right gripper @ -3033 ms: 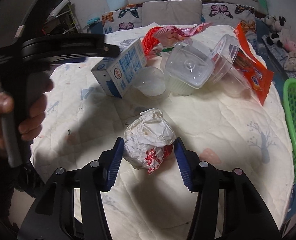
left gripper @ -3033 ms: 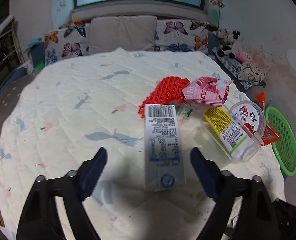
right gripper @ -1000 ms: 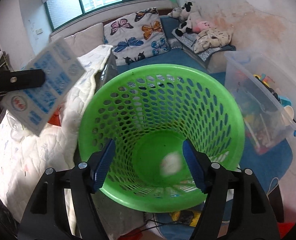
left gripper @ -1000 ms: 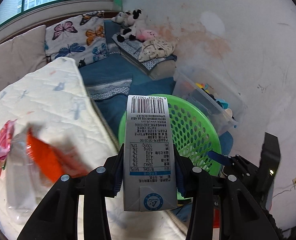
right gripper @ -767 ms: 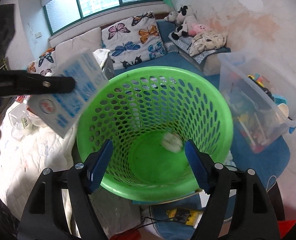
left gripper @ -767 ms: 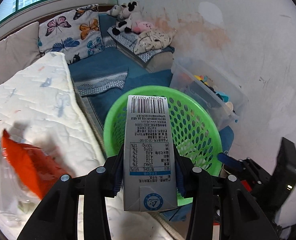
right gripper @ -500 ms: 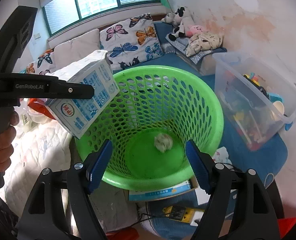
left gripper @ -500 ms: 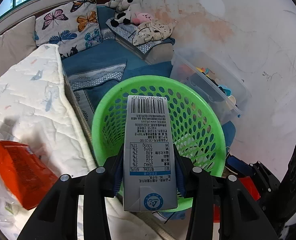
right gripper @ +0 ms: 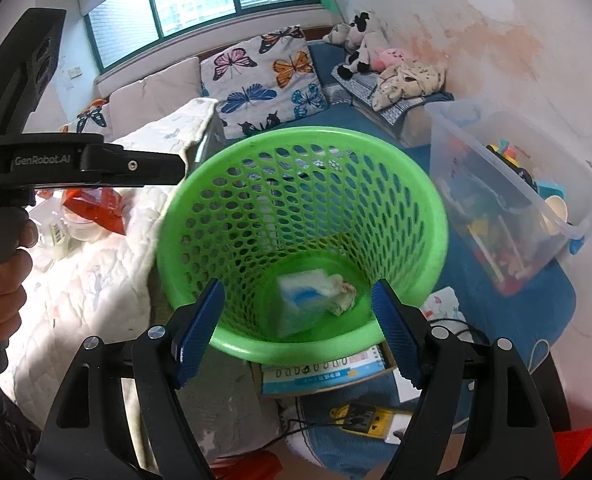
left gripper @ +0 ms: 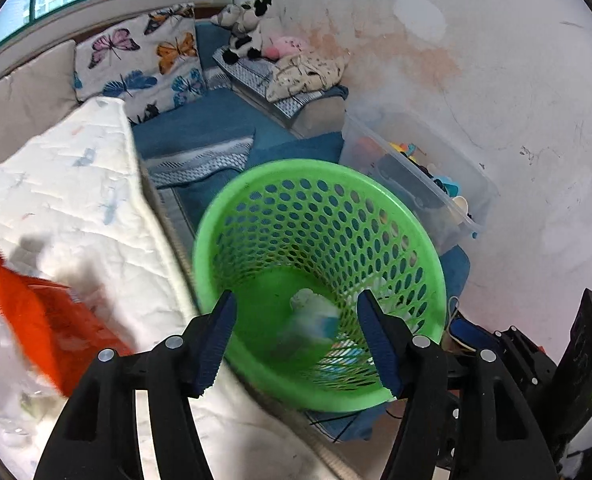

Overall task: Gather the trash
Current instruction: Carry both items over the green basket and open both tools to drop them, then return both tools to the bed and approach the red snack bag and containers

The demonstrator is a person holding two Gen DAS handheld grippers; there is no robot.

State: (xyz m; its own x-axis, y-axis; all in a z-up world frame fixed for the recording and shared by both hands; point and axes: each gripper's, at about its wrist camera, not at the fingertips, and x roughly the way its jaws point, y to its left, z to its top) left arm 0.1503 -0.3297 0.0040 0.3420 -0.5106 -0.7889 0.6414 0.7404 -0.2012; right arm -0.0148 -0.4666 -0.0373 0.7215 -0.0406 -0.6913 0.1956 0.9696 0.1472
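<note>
A green perforated basket (left gripper: 319, 168) (right gripper: 296, 134) stands on the floor beside the bed. Inside it lies a white and blue milk carton (right gripper: 299, 300), blurred in the left wrist view (left gripper: 315, 324), next to a crumpled paper ball (right gripper: 341, 294). My left gripper (left gripper: 297, 344) hangs over the basket's near rim. Its jaws are opening and nothing is between them. My right gripper (right gripper: 296, 330) also hovers above the basket, open and empty. In the right wrist view the left gripper's black finger (right gripper: 96, 164) reaches in from the left, held by a hand (right gripper: 4, 280).
The bed with the white quilt (left gripper: 76, 200) is left of the basket and carries an orange snack bag (left gripper: 44, 320) and clear containers (right gripper: 80, 224). A clear storage box (right gripper: 515, 200) of toys stands to the right. A booklet (right gripper: 323, 376) and a power strip (right gripper: 359, 416) lie by the basket's foot.
The left gripper's jaws have spread and let go of the milk carton, which has dropped into the basket beside the paper ball. The right gripper stays open over the basket.
</note>
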